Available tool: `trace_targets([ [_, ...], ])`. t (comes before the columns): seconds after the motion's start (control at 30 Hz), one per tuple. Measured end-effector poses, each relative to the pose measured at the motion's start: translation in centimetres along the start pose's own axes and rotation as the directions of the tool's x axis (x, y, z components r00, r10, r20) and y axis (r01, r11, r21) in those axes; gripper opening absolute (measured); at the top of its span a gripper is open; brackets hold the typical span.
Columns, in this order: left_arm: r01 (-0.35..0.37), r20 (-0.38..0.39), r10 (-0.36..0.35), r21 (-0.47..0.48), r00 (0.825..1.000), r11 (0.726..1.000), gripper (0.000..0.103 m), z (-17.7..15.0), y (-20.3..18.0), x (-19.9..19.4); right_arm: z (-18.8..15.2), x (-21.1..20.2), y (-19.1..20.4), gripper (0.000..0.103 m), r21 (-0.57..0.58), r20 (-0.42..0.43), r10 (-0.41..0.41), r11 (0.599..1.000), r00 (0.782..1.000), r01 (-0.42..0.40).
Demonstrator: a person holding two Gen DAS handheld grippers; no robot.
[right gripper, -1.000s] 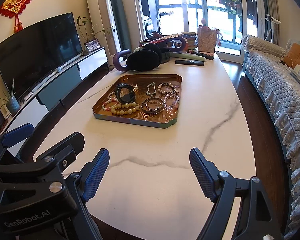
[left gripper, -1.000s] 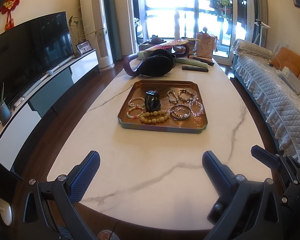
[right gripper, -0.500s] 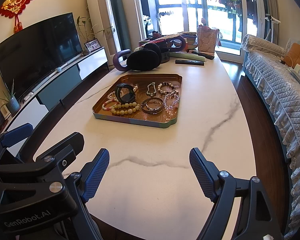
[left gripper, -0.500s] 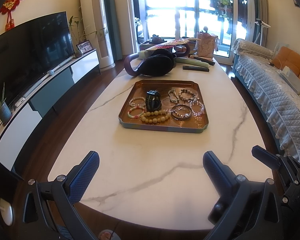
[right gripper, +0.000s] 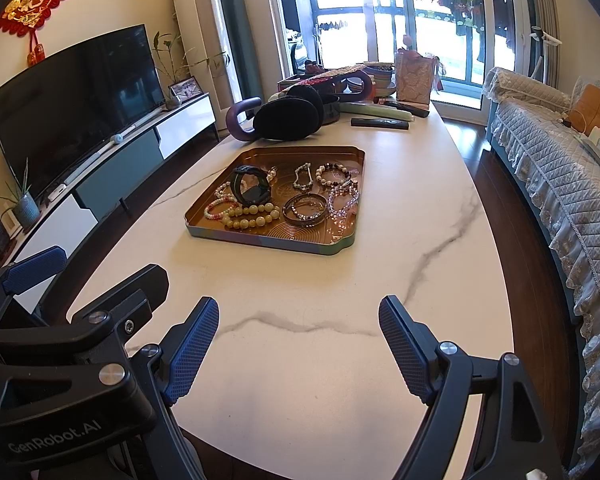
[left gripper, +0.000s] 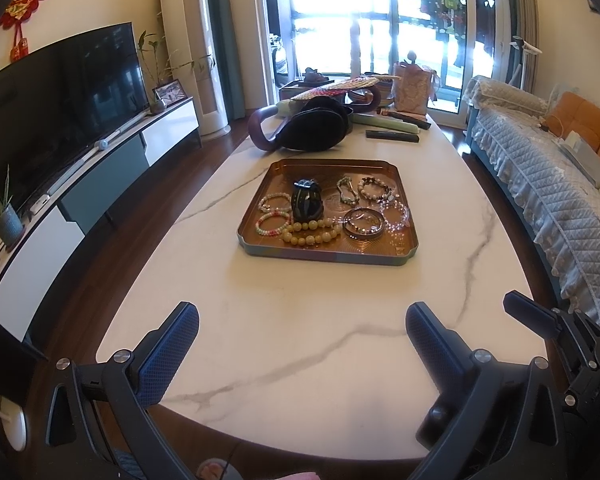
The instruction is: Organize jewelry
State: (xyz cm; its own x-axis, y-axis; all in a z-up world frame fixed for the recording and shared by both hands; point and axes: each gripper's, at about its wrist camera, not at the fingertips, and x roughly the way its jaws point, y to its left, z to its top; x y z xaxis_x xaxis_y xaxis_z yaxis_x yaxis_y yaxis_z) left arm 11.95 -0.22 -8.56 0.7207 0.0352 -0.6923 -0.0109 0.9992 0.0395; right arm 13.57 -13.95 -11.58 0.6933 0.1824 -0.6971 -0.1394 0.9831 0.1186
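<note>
On the table, middle: tray (left gripper: 327, 257), copper-toned metal, square with notched corners and a low rim, ringed embossing on its floor; it lies well ahead of both grippers.
Jewelry in tray: yellow beads (left gripper: 311, 233), big, round and waxy, curled along the near side; a black watch (left gripper: 307, 201) standing on its band just behind them; a dark metal bangle (left gripper: 363, 223) to the right, flat, smooth hoop; a clear pink bracelet (left gripper: 396, 213) touching the bangle's right side; two small pale bead bracelets (left gripper: 274, 216) at the left; two more bead strings (left gripper: 364, 191) at the back right.
Table: table (left gripper: 300, 340), white marble-look top with thin grey veins, glossy, rounded near edge.
Left gripper: left gripper (left gripper: 302, 334), black frame, blue cross-hatched pads, jaws spread wide with only bare tabletop between them.
Right gripper: right gripper (right gripper: 299, 334), same build, jaws likewise spread, nothing pinched.
Open room: a broad bare stretch of tabletop between tray and grippers; clear margins either side of the tray to the table edges.
Far end: a dark round cushion (left gripper: 314, 128) with a purple handle, a remote (left gripper: 392, 135), a paper bag (left gripper: 411, 88), crowded together behind the tray.
Sides: dark TV (left gripper: 60, 104) on a low cabinet to the left; quilted sofa (left gripper: 548, 200) with frilled edge to the right, close to the table edge.
</note>
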Motion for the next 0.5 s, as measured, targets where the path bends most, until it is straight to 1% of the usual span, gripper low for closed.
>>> trace_targets([
  [0.37, 0.01, -0.012, -0.01, -0.001, 1.0, 1.0, 0.103, -0.3, 0.27, 0.17, -0.02, 0.03, -0.06, 0.08, -0.001, 0.0, 0.0, 1.0, 1.0, 0.0],
  [0.5, 0.001, -0.005, -0.001, 0.003, 1.0, 1.0, 0.103, -0.3, 0.22, 0.15, -0.03, 0.03, -0.02, 0.08, 0.001, -0.002, 0.001, 1.0, 1.0, -0.001],
])
